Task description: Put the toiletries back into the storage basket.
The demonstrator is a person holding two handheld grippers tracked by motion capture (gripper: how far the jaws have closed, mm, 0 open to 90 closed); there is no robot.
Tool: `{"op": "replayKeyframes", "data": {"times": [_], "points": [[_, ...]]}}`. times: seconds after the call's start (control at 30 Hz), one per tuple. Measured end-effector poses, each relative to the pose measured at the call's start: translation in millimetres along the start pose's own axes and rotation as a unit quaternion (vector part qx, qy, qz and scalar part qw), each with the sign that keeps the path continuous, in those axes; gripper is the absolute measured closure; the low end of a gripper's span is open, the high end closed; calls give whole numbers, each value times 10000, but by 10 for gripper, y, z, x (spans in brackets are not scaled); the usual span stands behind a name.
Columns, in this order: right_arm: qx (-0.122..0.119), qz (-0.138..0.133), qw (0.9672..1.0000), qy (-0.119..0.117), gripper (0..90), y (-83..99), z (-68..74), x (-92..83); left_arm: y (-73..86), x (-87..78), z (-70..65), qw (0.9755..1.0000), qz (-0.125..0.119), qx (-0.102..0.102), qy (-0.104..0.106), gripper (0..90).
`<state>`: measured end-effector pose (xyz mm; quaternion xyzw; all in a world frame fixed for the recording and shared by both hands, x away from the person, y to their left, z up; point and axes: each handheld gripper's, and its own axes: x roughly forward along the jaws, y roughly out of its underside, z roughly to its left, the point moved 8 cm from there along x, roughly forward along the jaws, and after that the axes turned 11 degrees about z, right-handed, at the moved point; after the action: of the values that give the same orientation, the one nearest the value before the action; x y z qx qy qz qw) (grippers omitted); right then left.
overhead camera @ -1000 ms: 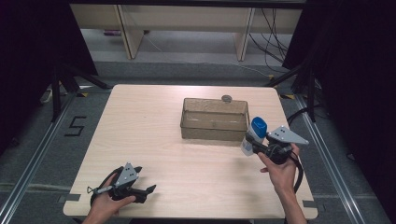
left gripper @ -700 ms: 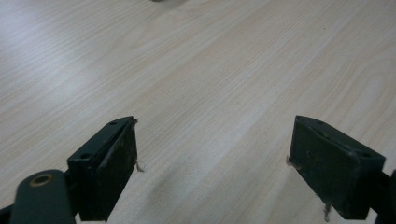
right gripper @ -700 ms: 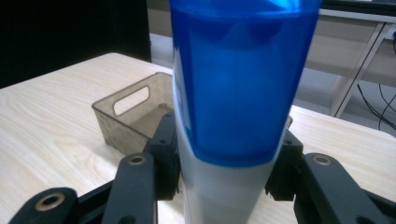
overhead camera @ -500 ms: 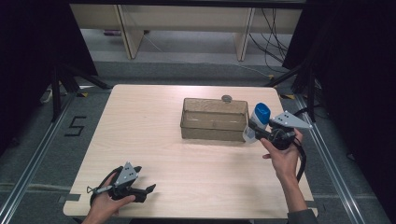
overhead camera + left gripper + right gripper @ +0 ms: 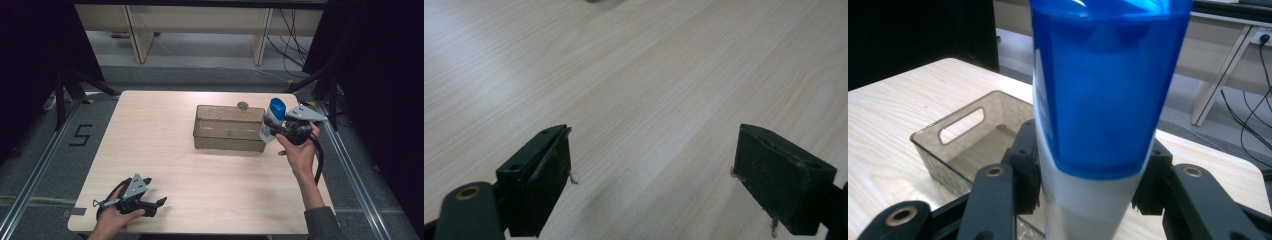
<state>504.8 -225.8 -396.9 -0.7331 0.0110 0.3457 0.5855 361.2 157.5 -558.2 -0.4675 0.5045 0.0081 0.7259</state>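
Nearest the person, at about 7 o'clock on the table, the left gripper rests in the left hand. Its jaws stand wide apart with nothing between them (just bare wood in the left gripper view).

Farther off, at about 2 o'clock, the right gripper squeezes a white bottle with a blue cap. The jaws press on its white part from both sides, and the bottle stands nearly upright, just at the right end of the see-through bin.

The step in hand looks like carrying the bottle to the bin. Next, the person would need to bring it over the rim, lower it in, then let go.

The bin looks empty. A small round thing sits at its far rim, too small to tell.
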Motion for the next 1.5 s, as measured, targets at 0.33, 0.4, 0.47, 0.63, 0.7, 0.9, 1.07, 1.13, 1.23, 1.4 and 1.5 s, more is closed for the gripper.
{"op": "replayKeyframes", "data": {"times": [0.33,0.4,0.47,0.63,0.7,0.9,1.07,1.13,1.23,1.4,1.5], "points": [[84,62,9999,-48,565,-45,-17,232,0,-16,-13,9999,35,-7,100,149],[178,151,9997,-38,565,-35,-25,268,-9,-3,-26,9999,-66,-105,90,149],[194,99,9998,13,565,-44,-48,318,0,-4,-18,9999,5,-56,116,149],[294,179,9994,-50,565,-23,-50,404,3,-9,-11,10000,15,-5,46,149],[144,240,9996,22,565,-8,-77,429,-16,-4,-23,9999,-73,-110,94,149],[199,226,9995,62,565,11,-85,518,0,-1,4,10000,27,10,12,149],[191,400,9990,9,565,71,-71,567,-14,-8,-14,9999,-48,-75,87,149],[247,329,9991,33,565,82,-72,598,-1,-12,-14,10000,1,-26,92,149],[243,389,9989,38,565,119,-73,620,2,-7,-2,10000,37,-16,27,149],[138,463,9988,24,565,191,-79,680,5,-3,-8,9999,29,-28,94,149],[244,490,9985,21,565,237,-70,713,-2,3,-20,9999,-13,-67,100,149]]}}
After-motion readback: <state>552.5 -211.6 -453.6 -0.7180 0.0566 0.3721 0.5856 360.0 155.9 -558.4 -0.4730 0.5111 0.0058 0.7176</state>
